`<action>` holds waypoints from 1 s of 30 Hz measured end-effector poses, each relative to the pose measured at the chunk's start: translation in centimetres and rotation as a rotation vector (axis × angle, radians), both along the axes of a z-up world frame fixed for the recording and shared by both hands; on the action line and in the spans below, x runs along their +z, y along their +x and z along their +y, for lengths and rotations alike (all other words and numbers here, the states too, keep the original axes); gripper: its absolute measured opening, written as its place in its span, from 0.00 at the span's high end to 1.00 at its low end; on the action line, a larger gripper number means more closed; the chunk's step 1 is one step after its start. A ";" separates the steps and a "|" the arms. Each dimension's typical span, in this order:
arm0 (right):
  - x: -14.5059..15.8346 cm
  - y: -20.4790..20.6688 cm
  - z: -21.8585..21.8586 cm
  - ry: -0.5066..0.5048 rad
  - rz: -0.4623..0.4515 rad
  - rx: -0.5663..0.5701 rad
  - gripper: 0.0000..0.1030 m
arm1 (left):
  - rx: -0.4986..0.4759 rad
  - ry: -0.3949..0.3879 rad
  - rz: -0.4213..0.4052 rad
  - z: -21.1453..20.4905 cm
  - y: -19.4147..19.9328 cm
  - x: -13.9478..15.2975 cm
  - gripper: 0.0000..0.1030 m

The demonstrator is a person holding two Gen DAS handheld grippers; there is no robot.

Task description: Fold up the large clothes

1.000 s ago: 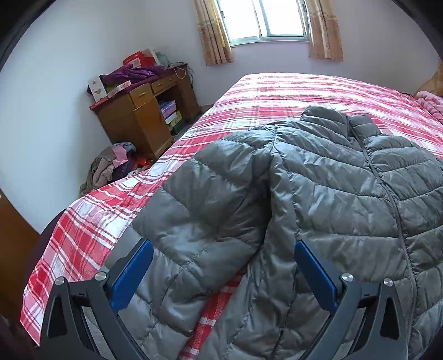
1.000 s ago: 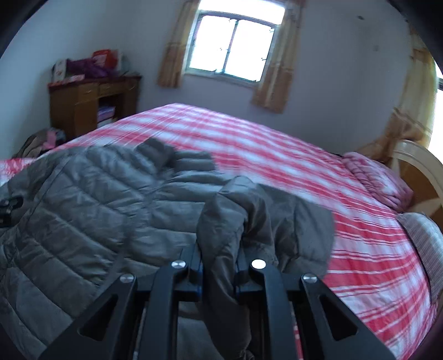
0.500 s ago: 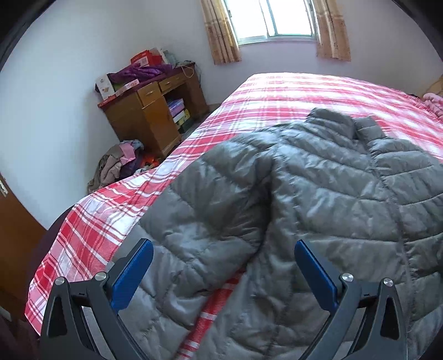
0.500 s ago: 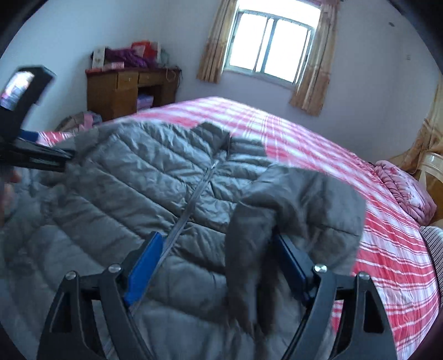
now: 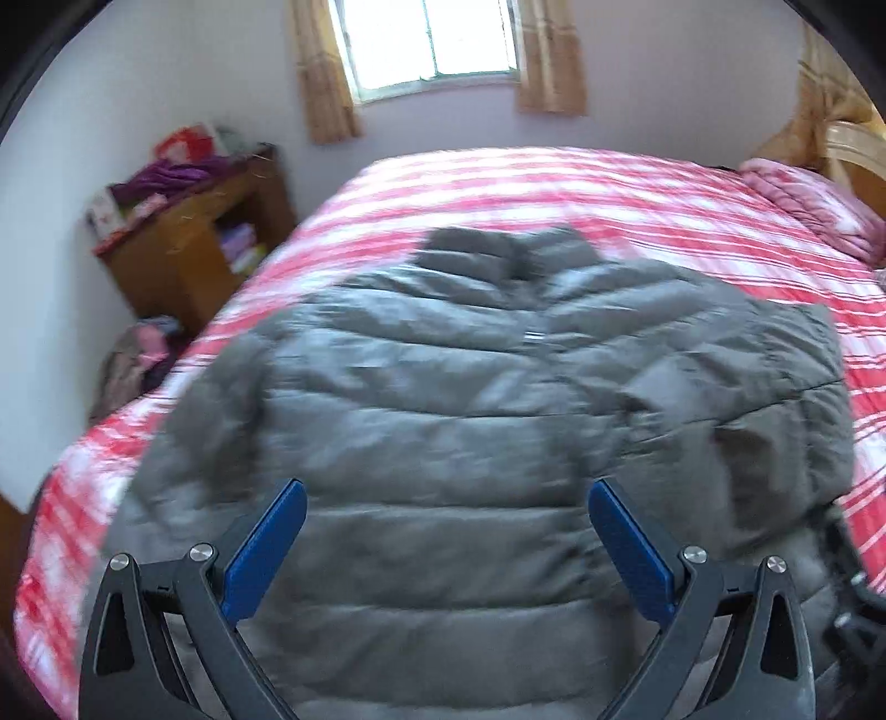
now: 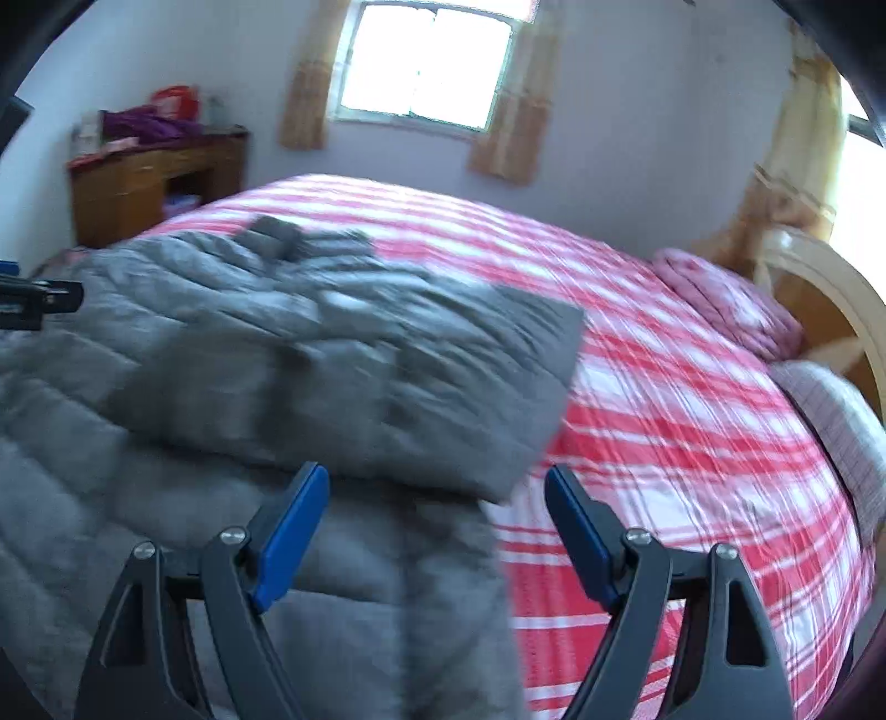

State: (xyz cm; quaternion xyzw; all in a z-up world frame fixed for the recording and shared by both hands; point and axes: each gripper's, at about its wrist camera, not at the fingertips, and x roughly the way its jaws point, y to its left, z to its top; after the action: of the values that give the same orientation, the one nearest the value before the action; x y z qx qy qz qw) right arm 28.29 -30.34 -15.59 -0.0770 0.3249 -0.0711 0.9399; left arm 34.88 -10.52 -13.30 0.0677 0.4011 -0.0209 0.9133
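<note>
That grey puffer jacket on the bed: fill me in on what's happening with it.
A person is folding the grey puffer jacket on the red plaid bed, with a hand-held gripper in each hand. One sleeve lies folded across the jacket's body. The right hand-held gripper is open and holds nothing, hovering near that sleeve's edge. The left hand-held gripper is also open, over the jacket's lower half. Both views are motion-blurred.

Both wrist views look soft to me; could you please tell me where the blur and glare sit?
Left wrist view: grey jacket and plaid bedspread motion-smeared, blue fingers sharp, window blown out. Right wrist view: folded sleeve streaked, fingers crisp, window overexposed; fisheye bends walls in both.
</note>
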 end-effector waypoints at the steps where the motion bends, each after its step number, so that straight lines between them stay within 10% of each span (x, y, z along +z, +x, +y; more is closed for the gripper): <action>1: -0.5 0.2 -0.7 0.009 0.005 -0.014 0.20 | -0.012 -0.023 0.024 -0.9 0.7 -0.5 0.01; 6: -2.4 0.6 -1.8 0.051 0.038 -0.029 0.19 | -0.074 -0.074 0.066 -5.2 2.9 -2.9 0.04; 8: -2.8 0.7 -1.8 0.053 0.048 -0.026 0.19 | -0.131 -0.090 0.077 -6.7 3.1 -3.5 0.66; 11: -3.2 0.6 -2.2 0.067 0.056 -0.029 0.17 | -0.168 -0.076 0.074 -7.3 2.7 -3.3 0.82; 20: -4.1 0.6 -3.3 0.142 0.083 -0.051 0.11 | -0.048 0.063 -0.073 1.3 0.5 0.8 0.84; 27: -4.6 0.9 -3.1 0.148 0.118 -0.051 0.08 | 0.016 0.137 -0.030 5.2 -0.1 -2.4 0.84; 30: -4.7 1.1 -3.7 0.201 0.154 -0.035 0.08 | 0.039 0.201 -0.002 4.7 0.3 -3.2 0.62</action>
State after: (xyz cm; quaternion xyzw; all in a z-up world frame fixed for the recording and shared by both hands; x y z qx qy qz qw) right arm 29.36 -34.04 -20.30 0.0181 0.4029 -0.0485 0.9138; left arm 35.17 -5.84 -16.55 0.1511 0.4016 0.0375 0.9025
